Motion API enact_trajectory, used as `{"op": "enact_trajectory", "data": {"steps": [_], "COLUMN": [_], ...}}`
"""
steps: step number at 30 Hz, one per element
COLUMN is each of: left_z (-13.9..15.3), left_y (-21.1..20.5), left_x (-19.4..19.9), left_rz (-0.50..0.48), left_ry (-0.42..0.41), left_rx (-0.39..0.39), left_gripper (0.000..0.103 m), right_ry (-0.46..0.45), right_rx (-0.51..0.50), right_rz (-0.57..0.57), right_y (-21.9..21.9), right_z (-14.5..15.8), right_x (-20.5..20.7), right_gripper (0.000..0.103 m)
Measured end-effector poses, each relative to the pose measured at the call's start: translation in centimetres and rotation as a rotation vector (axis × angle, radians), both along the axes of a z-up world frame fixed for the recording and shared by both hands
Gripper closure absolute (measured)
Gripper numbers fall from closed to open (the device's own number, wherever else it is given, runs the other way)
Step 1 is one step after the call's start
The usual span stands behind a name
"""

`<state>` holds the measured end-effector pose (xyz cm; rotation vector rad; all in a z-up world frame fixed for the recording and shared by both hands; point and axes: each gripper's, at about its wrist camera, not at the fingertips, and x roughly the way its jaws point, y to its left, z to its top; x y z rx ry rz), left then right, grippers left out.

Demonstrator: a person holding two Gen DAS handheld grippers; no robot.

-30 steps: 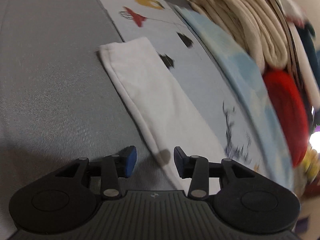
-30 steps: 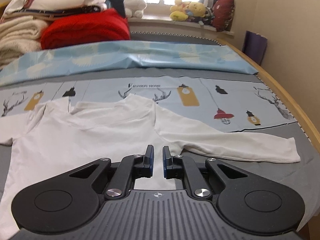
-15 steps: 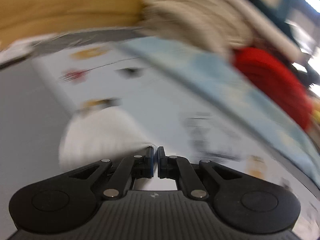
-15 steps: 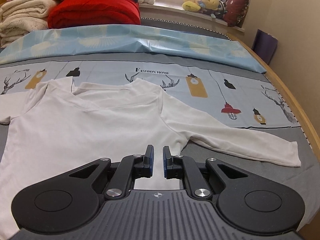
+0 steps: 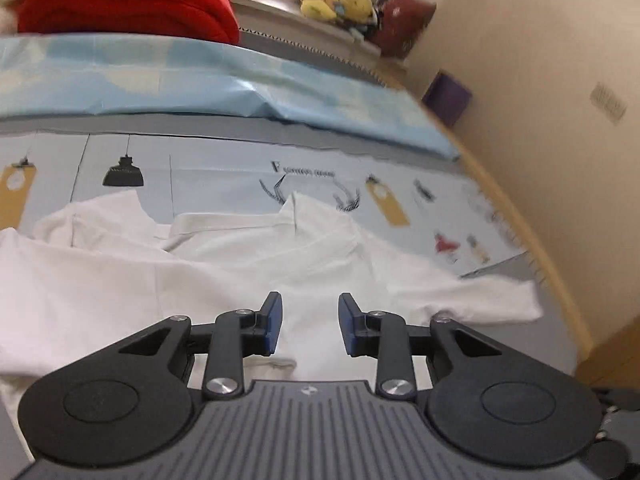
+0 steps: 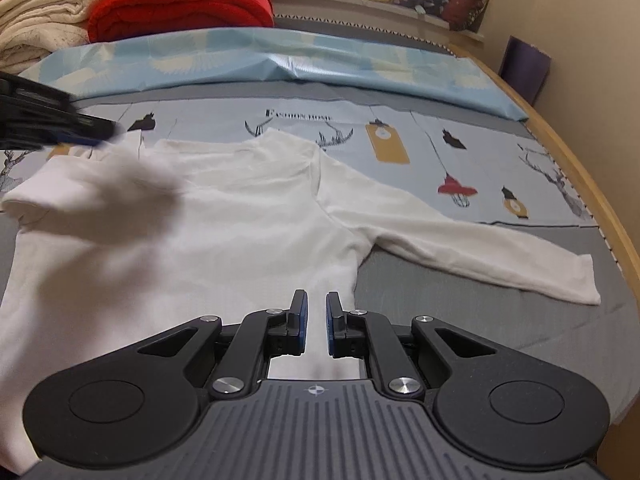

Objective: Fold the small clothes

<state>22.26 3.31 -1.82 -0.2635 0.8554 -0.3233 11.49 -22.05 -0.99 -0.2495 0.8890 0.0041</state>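
Bed sheet [image 6: 400,120] carries the white shirt [image 6: 240,220]; its outstretched sleeve [image 6: 460,240] runs rightward, nearer the right hand-held gripper [image 6: 314,324], jaws nearly together, empty; left hand-held gripper [image 5: 310,328] apart.

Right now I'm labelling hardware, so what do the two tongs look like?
Both the left tongs and right tongs look alike: matte black linkage arms with silver rivets, blue pads inside the fingertips, round black side housings, and a ribbed grey base bearing a small crosshair mark. No cables or sleeves show.

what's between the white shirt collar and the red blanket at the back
In the right wrist view: printed grey-blue sheet, then a light blue folded cover, between the white long-sleeved shirt and red blanket.
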Motion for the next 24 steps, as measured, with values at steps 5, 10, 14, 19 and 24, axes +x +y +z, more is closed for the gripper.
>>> {"op": "enact_trajectory", "data": {"steps": [5, 10, 14, 19, 24], "left_z": [0.4, 0.5, 0.1, 0.8, 1.1], "left_y": [5.7, 14.1, 19.6, 22.6, 23.2], "left_x": [1.5, 2.0, 1.5, 0.7, 0.7], "left_rz": [0.17, 0.413, 0.533, 0.569, 0.571], "left_ry": [0.049, 0.123, 0.184, 0.198, 0.202], "left_rx": [-0.019, 0.043, 0.054, 0.061, 0.073], "left_gripper": [0.069, 0.07, 0.07, 0.07, 0.07], "right_ry": [-0.005, -0.016, -0.021, -0.106, -0.085], "right_rx": [0.017, 0.057, 0.05, -0.012, -0.064], "right_rz": [0.002, 0.047, 0.139, 0.347, 0.497], "right_y": [0.6, 2.4, 6.0, 12.7, 18.5], "right_z": [-0.3, -1.4, -3.1, -6.0, -9.5], "right_x": [0.3, 1.5, 3.5, 5.3, 6.9], "right_gripper": [0.093, 0.093, 0.093, 0.085, 0.063]}}
